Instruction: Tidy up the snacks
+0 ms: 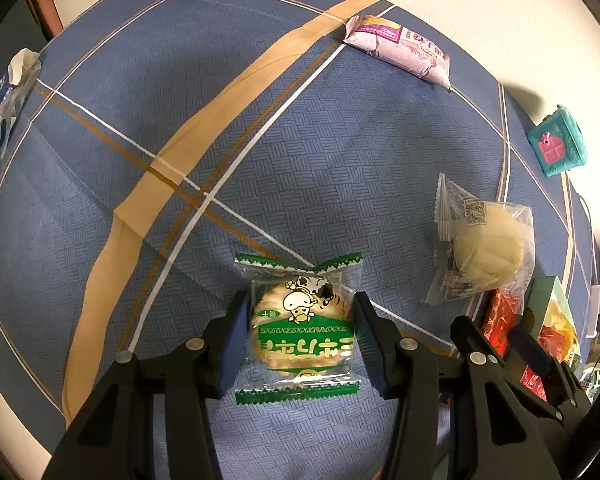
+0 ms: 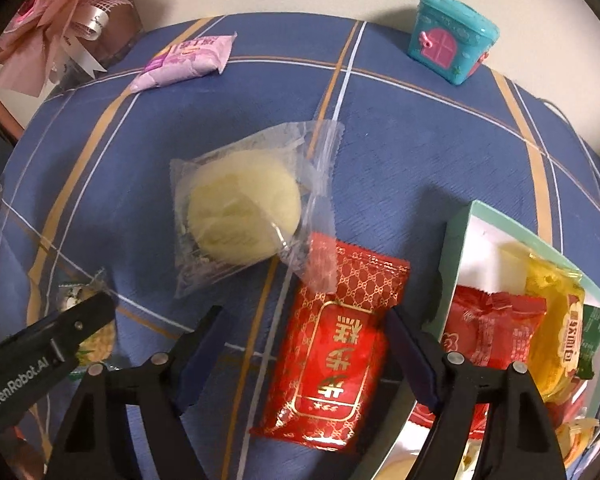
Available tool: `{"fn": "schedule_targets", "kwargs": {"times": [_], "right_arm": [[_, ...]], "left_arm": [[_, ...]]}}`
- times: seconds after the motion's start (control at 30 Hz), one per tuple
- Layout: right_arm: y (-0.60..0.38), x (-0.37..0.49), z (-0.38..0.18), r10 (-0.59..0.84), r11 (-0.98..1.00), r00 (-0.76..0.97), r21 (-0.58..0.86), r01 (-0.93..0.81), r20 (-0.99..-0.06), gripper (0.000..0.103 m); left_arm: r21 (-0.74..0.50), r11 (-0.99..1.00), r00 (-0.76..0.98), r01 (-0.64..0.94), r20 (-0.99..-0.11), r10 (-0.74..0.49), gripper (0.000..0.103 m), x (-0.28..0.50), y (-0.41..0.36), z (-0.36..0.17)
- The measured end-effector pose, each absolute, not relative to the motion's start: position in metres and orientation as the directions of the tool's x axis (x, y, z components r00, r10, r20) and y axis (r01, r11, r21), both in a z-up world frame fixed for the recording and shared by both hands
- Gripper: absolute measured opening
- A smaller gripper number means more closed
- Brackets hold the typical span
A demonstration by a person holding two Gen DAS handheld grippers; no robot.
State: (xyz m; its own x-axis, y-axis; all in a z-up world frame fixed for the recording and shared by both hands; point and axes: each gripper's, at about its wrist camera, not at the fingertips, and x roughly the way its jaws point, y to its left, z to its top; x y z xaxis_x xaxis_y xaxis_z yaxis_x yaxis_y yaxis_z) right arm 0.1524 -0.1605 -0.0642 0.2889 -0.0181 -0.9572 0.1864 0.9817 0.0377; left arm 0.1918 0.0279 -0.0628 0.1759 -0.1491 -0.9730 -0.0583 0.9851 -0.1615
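1. The surface (image 2: 400, 152), under a blue plaid cloth, holds a mint-rimmed box (image 2: 456, 240) of snacks at 3 o'clock.
2. The red packet (image 2: 332, 344) lies between the right claw (image 2: 300, 356), long axis 12-to-6, beside the box; claw spread, not yet pinching.
3. The left claw (image 1: 298, 336) pinches the green cracker packet (image 1: 300, 328).

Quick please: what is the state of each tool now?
Left tool: closed on the green cracker packet.
Right tool: open around the red snack packet.
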Motion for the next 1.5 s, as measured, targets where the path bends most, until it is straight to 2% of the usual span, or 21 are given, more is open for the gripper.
{"fn": "schedule_targets", "kwargs": {"times": [0.33,0.4,0.47,0.53,0.63,0.73,1.5], "right_arm": [[-0.168,0.15,-0.06,0.149,0.955,0.314,0.219,0.201,-0.938,0.081],[-0.168,0.146,-0.057,0.154,0.951,0.32,0.229,0.21,-0.935,0.076],[-0.168,0.143,-0.056,0.116,0.956,0.313,0.192,0.224,-0.943,0.066],[-0.174,0.141,-0.054,0.086,0.959,0.304,0.162,0.234,-0.949,0.063],[-0.179,0.142,-0.06,0.049,0.956,0.266,0.122,0.266,-0.963,0.063],[-0.187,0.139,-0.065,0.087,0.94,0.252,0.163,0.299,-0.964,0.062],[-0.149,0.153,-0.069,-0.005,0.951,0.222,0.065,0.303,-0.975,0.067]], "left_arm": [[-0.168,0.984,0.175,-0.061,-0.972,-0.155,0.053,0.192,0.03,-0.062],[-0.16,0.985,0.176,-0.055,-0.973,-0.149,0.053,0.191,0.029,-0.062],[-0.156,0.986,0.177,-0.052,-0.974,-0.144,0.053,0.191,0.028,-0.062],[-0.156,0.986,0.178,-0.055,-0.973,-0.144,0.052,0.191,0.027,-0.062],[-0.154,0.986,0.178,-0.056,-0.974,-0.142,0.052,0.19,0.026,-0.062],[-0.146,0.988,0.179,-0.053,-0.975,-0.135,0.053,0.19,0.024,-0.062],[-0.131,0.99,0.179,-0.043,-0.976,-0.121,0.053,0.189,0.017,-0.063]]}}
